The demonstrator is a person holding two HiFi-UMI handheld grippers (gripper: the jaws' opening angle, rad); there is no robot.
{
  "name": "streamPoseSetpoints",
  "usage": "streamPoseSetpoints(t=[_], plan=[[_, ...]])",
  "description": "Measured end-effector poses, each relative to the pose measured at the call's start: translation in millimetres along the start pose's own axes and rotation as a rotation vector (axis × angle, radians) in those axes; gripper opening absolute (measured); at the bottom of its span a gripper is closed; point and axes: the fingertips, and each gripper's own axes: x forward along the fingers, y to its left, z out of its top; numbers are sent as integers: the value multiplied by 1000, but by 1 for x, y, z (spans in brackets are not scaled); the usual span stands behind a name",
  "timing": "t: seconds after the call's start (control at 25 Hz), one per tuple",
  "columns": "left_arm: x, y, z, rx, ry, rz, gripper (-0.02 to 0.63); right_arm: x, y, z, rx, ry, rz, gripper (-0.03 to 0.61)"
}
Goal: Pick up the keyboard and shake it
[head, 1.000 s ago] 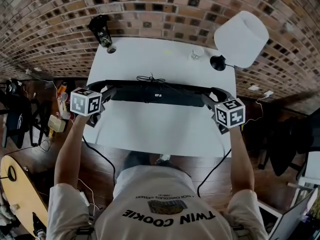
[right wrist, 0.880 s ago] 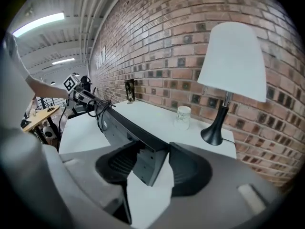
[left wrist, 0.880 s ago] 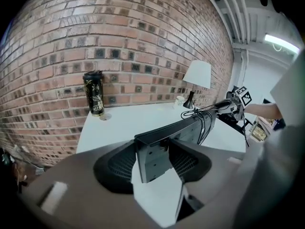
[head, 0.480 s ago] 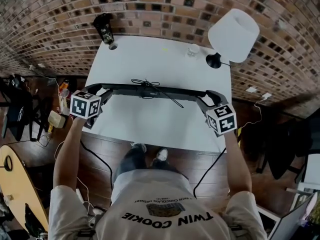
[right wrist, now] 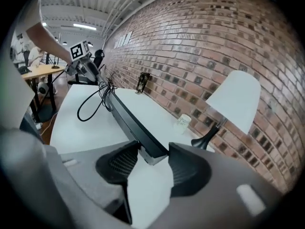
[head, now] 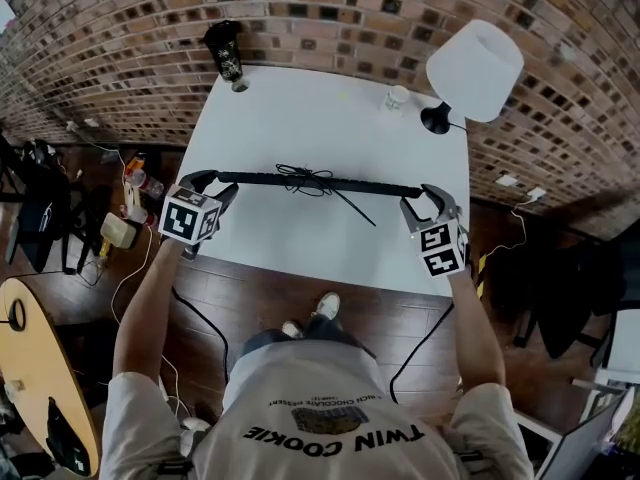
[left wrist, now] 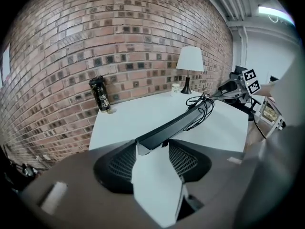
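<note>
A long black keyboard [head: 320, 183] hangs in the air above the white table [head: 300, 118], turned on edge so it shows as a thin bar. Its bundled black cable [head: 312, 179] dangles from the middle. My left gripper [head: 205, 193] is shut on the keyboard's left end [left wrist: 157, 136]. My right gripper [head: 430, 206] is shut on the right end [right wrist: 150, 149]. In both gripper views the keyboard's end sits pinched between the two dark pads, and the far gripper shows at the other end.
A dark patterned can [head: 224, 51] stands at the table's back left corner. A white-shaded lamp [head: 472, 63] on a black base and a small white cup [head: 397, 97] stand at the back right. A brick wall [head: 300, 8] runs behind the table.
The keyboard has rolled from flat, keys showing, to edge-on. Both grippers have carried it nearer to the table's front edge, and the cable now swings below it.
</note>
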Motion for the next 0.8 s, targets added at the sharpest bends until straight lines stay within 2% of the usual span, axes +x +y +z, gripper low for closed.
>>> streamPoseSetpoints(t=[0.16, 0.32, 0.52, 0.8], plan=[[-3, -7, -12, 29, 0, -21, 218, -7, 11, -6, -133, 50, -64, 199], [-3, -12, -23, 106, 22, -11, 218, -9, 24, -13, -246, 97, -112, 192], [-2, -20, -35, 240, 45, 49, 216, -8, 45, -29, -308, 148, -121, 170], [7, -32, -62, 370, 117, 87, 213, -5, 67, -52, -388, 208, -121, 146]])
